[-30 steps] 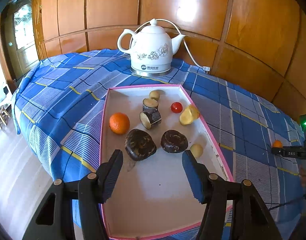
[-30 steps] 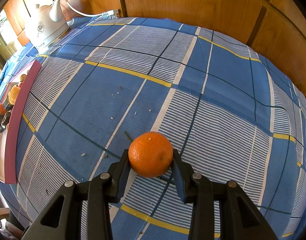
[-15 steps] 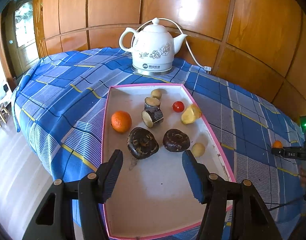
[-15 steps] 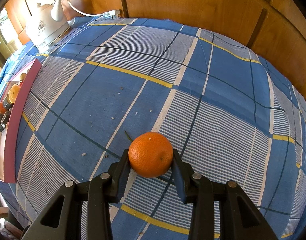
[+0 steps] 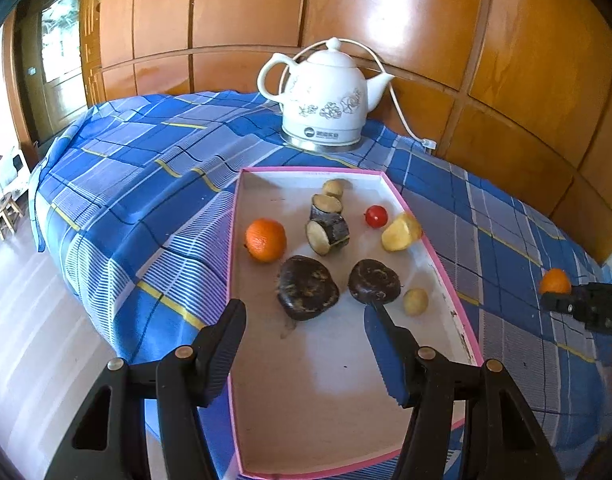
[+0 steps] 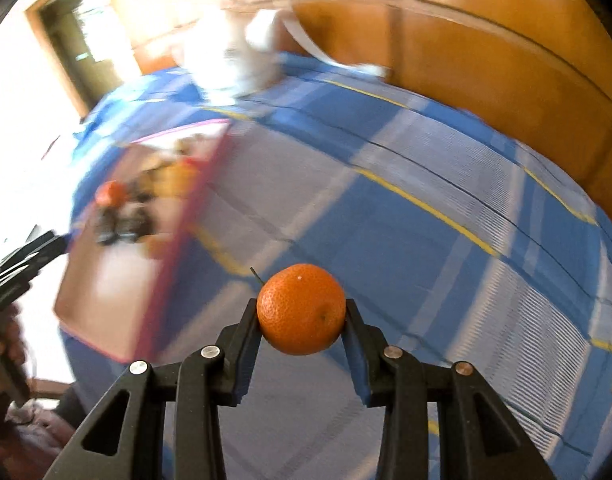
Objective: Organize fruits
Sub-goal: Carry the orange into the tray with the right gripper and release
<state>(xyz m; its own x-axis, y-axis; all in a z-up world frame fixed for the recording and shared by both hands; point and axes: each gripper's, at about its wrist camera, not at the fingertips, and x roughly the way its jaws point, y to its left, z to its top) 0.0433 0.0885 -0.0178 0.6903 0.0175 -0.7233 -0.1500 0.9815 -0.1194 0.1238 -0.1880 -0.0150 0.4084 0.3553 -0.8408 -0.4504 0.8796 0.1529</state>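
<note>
Orange tangerine [image 6: 301, 308], dimpled glossy skin, clamped between black fingers [image 6: 248, 326]

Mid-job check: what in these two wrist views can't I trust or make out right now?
- Right wrist view: tray contents and kettle smeared by motion blur; only the held orange is sharp.
- Left wrist view: right gripper cut off by the right edge; its jaws unseen.
- Left wrist view: tray's near corners hidden behind the left gripper fingers.
- Small pale pieces too small to identify.
</note>
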